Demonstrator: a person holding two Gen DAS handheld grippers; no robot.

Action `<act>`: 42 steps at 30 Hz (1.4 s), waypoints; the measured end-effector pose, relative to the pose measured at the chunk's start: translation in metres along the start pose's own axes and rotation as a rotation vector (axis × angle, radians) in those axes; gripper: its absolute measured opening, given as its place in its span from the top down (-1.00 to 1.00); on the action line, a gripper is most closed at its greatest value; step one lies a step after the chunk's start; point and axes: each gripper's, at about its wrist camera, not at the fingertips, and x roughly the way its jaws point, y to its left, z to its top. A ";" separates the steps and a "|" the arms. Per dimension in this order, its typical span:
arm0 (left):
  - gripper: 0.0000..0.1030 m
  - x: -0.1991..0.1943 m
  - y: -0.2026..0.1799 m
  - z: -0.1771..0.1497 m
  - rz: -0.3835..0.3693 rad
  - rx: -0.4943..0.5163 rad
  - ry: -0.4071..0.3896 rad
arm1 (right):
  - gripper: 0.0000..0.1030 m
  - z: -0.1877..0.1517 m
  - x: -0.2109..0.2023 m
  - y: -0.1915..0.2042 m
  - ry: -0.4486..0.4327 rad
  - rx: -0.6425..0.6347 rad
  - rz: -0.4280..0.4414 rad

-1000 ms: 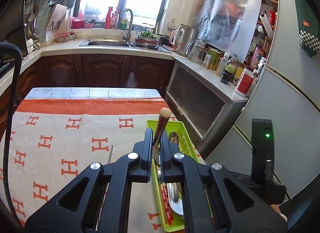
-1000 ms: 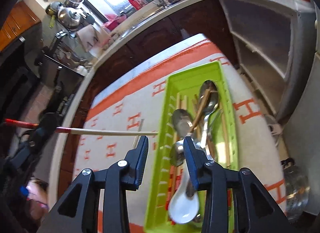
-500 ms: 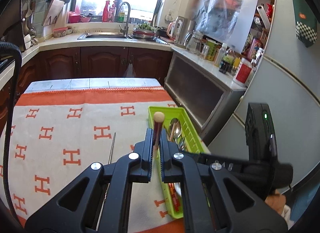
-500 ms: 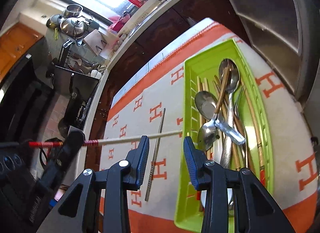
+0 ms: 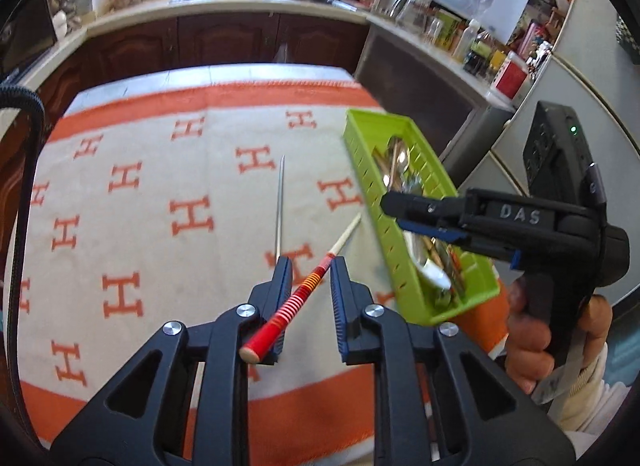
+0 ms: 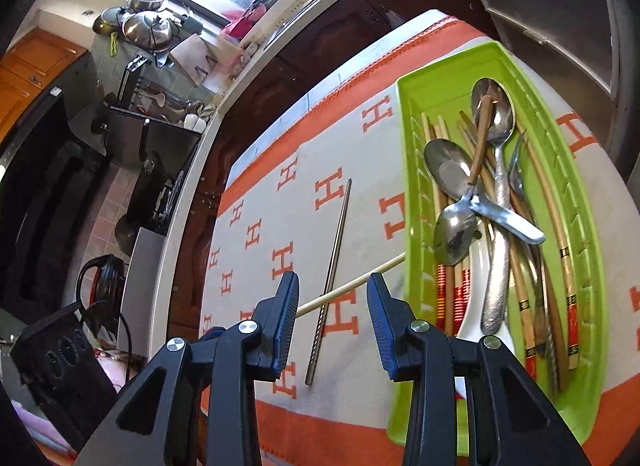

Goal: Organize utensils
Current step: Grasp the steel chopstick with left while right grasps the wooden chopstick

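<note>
A chopstick with a red striped end lies slanted between the jaws of my left gripper. The jaws are opening. The stick leans on the left finger, and the right pad stands clear of it. Its pale tip reaches toward the wall of the green tray. A metal chopstick lies on the cloth just ahead. My right gripper is open and holds nothing. It hovers at the tray's near left side, which holds several spoons and chopsticks.
The table carries a white cloth with orange H marks and an orange border. A person's hand holds the right gripper at the table's right corner. Kitchen counters and dark cabinets lie beyond the table's far edge.
The left gripper sank toward the cloth and tipped downward. Its jaws parted, and the chopstick swung from upright to slanted, tip down by the tray. The right gripper shifted left of the tray.
</note>
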 end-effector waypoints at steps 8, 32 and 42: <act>0.64 0.007 0.027 -0.023 0.006 -0.022 0.116 | 0.29 -0.022 0.022 0.023 0.052 -0.023 -0.032; 0.61 0.015 0.079 -0.043 -0.062 -0.093 0.160 | 0.30 -0.075 0.114 0.077 0.152 -0.136 -0.374; 0.61 0.005 0.110 -0.029 -0.074 -0.168 0.093 | 0.75 -0.092 0.129 0.090 0.061 -0.330 -0.598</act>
